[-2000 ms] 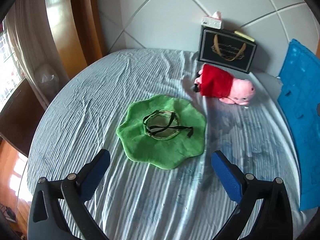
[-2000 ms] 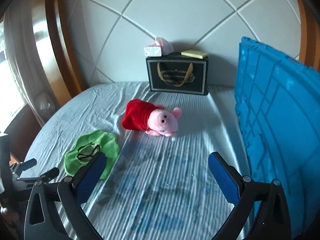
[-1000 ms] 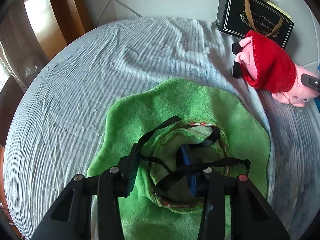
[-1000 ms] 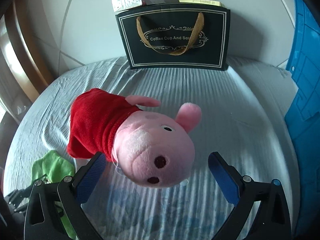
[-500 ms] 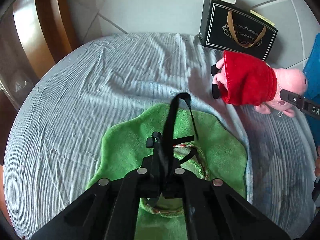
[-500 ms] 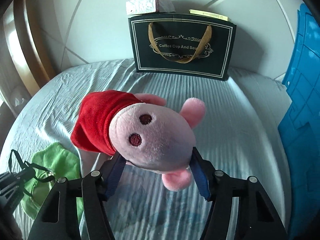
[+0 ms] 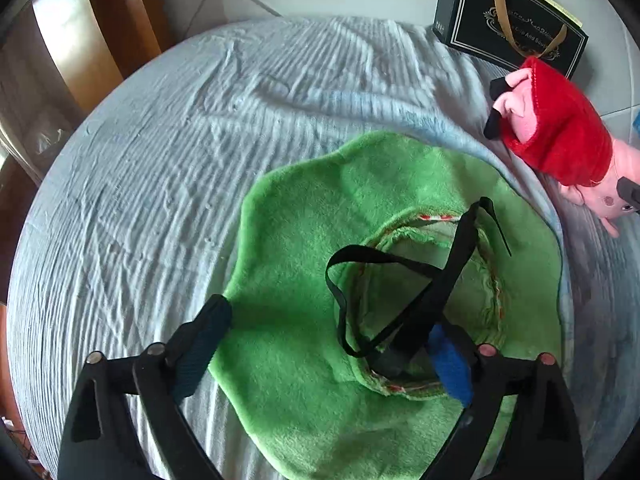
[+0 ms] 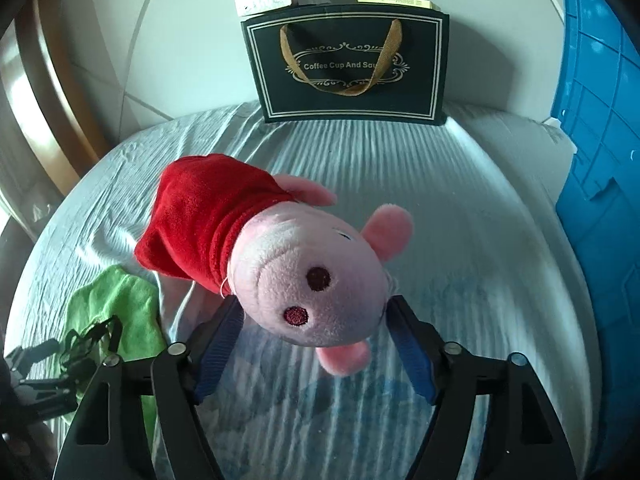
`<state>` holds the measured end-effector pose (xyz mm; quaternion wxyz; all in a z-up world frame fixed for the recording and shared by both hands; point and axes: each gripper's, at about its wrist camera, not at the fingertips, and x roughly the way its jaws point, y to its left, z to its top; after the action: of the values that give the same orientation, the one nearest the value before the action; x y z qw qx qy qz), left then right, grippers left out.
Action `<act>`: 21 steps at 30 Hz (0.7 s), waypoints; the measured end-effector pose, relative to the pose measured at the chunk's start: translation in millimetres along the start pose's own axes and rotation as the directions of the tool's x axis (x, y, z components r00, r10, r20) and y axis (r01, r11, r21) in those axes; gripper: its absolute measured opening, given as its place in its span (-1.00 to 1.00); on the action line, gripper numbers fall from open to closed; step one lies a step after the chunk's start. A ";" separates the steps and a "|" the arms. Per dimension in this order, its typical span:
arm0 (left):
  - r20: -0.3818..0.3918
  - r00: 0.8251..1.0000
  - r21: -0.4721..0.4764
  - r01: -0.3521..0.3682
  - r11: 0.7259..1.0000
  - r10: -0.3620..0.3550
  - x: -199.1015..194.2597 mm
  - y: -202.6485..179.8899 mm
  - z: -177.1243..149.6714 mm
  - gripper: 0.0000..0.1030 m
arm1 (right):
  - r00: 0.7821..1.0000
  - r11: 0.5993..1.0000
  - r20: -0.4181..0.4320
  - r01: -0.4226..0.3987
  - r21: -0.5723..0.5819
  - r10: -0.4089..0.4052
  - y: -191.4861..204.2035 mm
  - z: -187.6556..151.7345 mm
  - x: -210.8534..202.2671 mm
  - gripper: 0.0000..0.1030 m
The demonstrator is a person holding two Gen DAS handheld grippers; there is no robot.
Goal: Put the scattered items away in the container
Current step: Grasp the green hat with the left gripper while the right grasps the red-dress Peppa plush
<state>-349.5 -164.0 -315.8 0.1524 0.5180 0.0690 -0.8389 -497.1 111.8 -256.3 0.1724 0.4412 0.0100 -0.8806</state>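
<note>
Fingers (image 7: 200, 340) are standing spread over hat (image 7: 300, 240) and pig (image 8: 312, 280).

Left wrist view: the left gripper (image 7: 328, 324) is pointing down at the green hat on the bed (image 7: 140, 200), and its jaws have just been opening. One finger is lying on the brim edge and the other is sitting in the crown hollow. The brim and the black strap (image 7: 440, 288) are lying between them, the strap draping over the finger in the hollow. Right wrist view: the right gripper (image 8: 314, 306) is flanking the pig's head, and its jaws have just been opening too. Its fingertips are sitting against the cheeks without squeezing. The blue crate (image 8: 600, 160) is standing right of the fingers, and a black bag (image 8: 348, 68) is leaning ahead of them.
</note>
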 end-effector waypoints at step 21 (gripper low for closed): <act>0.016 0.999 -0.008 0.042 0.999 -0.042 -5.8 -2.5 -4.7 0.16 | 1.000 0.999 -0.029 0.010 -0.041 -0.012 16.9 -25.6 0.0 0.54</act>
<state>-343.8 -159.3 -312.8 0.1375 0.5091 0.0821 -0.8456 -472.1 100.3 -269.6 0.1764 0.4502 0.0330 -0.8747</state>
